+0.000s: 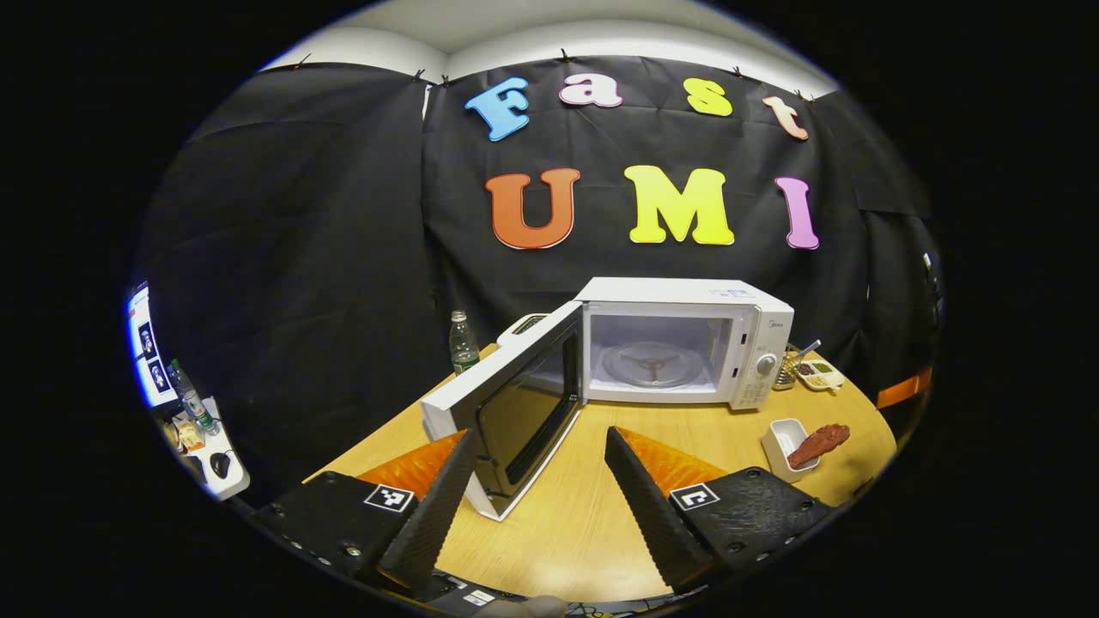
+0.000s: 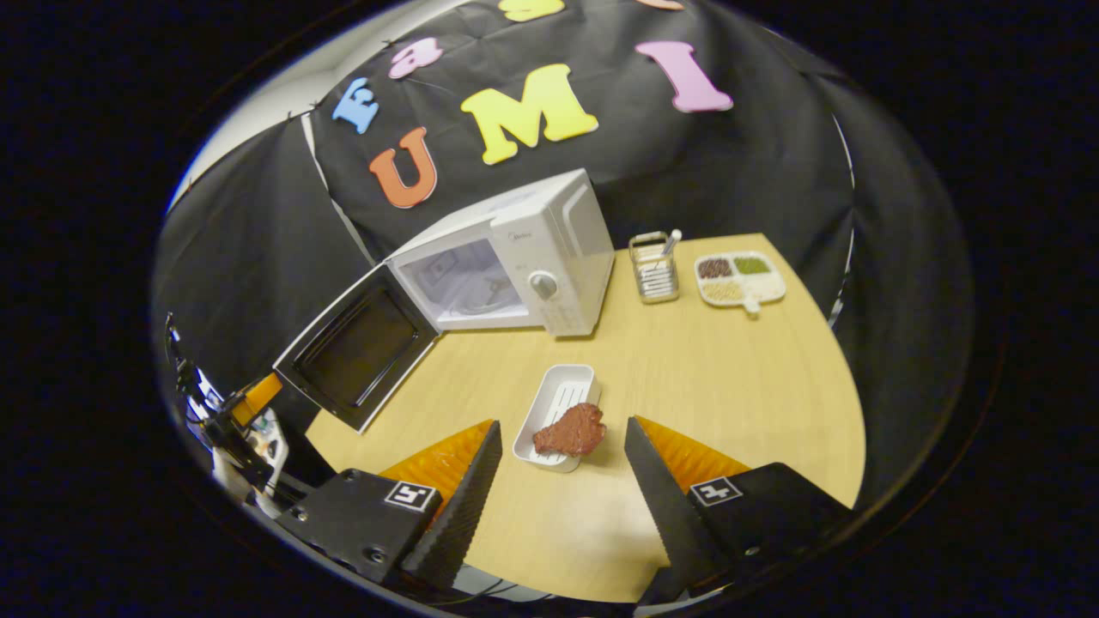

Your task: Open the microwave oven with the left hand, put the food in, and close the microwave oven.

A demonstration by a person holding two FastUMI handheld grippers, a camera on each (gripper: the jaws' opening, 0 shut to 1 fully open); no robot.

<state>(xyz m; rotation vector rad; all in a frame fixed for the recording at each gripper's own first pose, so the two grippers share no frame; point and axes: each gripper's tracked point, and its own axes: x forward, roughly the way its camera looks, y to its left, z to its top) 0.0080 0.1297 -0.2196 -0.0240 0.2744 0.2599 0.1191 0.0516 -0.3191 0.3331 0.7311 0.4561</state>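
The white microwave [image 1: 687,343] stands at the back of the wooden table with its door [image 1: 506,412] swung wide open to the left, and its glass turntable [image 1: 650,364] is bare. My left gripper [image 1: 539,489] is open just in front of the door's free edge, touching nothing. A reddish-brown piece of meat [image 2: 571,429] lies over the near end of a white rectangular dish [image 2: 556,412]. My right gripper [image 2: 562,481] hovers open just short of that dish. The microwave [image 2: 515,257], its open door [image 2: 356,352], the dish [image 1: 786,442] and the meat [image 1: 820,442] appear across both views.
A metal utensil holder [image 2: 657,266] and a divided plate of grains [image 2: 738,279] stand right of the microwave. A water bottle [image 1: 464,343] stands behind the door. The wooden table [image 2: 730,378] has bare room at the right. A side desk with clutter [image 1: 197,429] lies far left.
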